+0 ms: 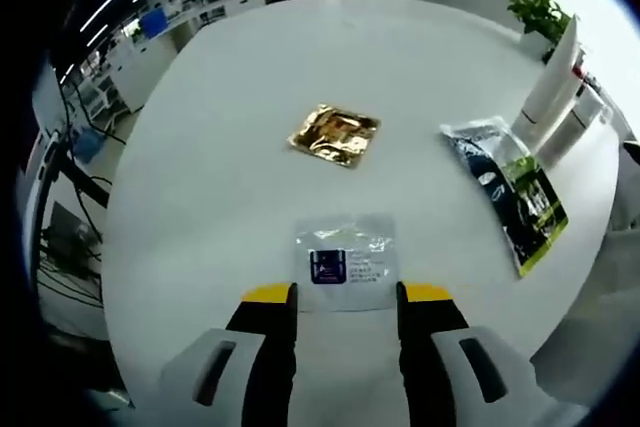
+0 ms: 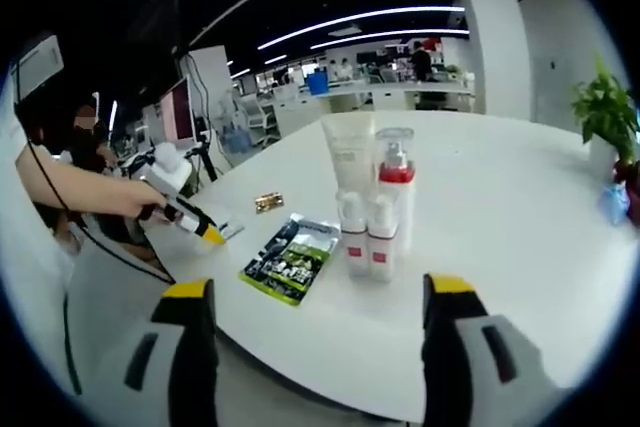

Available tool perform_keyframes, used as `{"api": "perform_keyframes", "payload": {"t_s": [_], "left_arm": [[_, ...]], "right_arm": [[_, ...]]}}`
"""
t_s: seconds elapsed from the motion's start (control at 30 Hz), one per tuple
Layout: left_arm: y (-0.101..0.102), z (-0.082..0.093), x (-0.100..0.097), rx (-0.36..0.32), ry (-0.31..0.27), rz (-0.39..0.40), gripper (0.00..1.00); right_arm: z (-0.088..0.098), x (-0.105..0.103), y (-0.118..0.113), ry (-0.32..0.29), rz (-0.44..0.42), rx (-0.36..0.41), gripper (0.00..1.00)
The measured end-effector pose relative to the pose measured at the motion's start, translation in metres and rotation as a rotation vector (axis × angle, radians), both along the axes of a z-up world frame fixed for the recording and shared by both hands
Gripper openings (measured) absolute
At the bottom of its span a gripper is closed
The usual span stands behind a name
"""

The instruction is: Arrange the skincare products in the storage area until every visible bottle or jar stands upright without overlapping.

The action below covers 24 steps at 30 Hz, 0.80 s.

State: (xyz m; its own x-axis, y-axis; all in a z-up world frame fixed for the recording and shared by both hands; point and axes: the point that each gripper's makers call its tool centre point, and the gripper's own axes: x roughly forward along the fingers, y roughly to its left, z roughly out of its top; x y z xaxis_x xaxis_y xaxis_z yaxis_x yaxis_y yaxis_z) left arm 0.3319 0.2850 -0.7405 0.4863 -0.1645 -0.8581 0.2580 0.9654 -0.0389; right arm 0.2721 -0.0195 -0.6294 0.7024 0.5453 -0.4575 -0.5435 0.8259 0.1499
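My left gripper [image 1: 346, 294] hangs open just above a flat clear sachet [image 1: 346, 261] with a dark label, lying on the white table [image 1: 230, 137]. A gold foil packet [image 1: 335, 134] lies farther on, and a black-and-green sachet [image 1: 515, 194] lies at the right. My right gripper [image 2: 318, 289] is open over the table edge. Ahead of it stand a white tube [image 2: 350, 157], a pump bottle with a red collar [image 2: 397, 182] and two small white bottles [image 2: 366, 235], all upright and close together. The black-and-green sachet [image 2: 291, 257] lies left of them. The left gripper [image 2: 190, 215] shows at the left, held by a person's arm.
The table edge [image 2: 330, 377] runs close below my right gripper. A green plant [image 2: 607, 112] and a blue object [image 2: 613, 202] sit at the far right. Tall white bottles [image 1: 552, 82] rise at the right of the left gripper view. Office desks and cables lie beyond.
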Motion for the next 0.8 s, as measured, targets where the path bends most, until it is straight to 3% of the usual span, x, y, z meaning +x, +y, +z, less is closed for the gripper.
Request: {"api": "perform_keyframes", "payload": {"t_s": [0.13, 0.43, 0.8], "left_arm": [[-0.005, 0.007, 0.001, -0.006, -0.009, 0.015, 0.36], [-0.02, 0.012, -0.004, -0.045, 0.008, 0.127, 0.36], [-0.041, 0.014, -0.008, -0.069, -0.001, 0.159, 0.36]], "right_arm": [[0.001, -0.001, 0.002, -0.008, 0.015, -0.004, 0.85], [0.001, -0.002, 0.003, -0.018, 0.03, -0.009, 0.85], [0.001, -0.003, 0.004, -0.02, 0.037, -0.006, 0.85]]}}
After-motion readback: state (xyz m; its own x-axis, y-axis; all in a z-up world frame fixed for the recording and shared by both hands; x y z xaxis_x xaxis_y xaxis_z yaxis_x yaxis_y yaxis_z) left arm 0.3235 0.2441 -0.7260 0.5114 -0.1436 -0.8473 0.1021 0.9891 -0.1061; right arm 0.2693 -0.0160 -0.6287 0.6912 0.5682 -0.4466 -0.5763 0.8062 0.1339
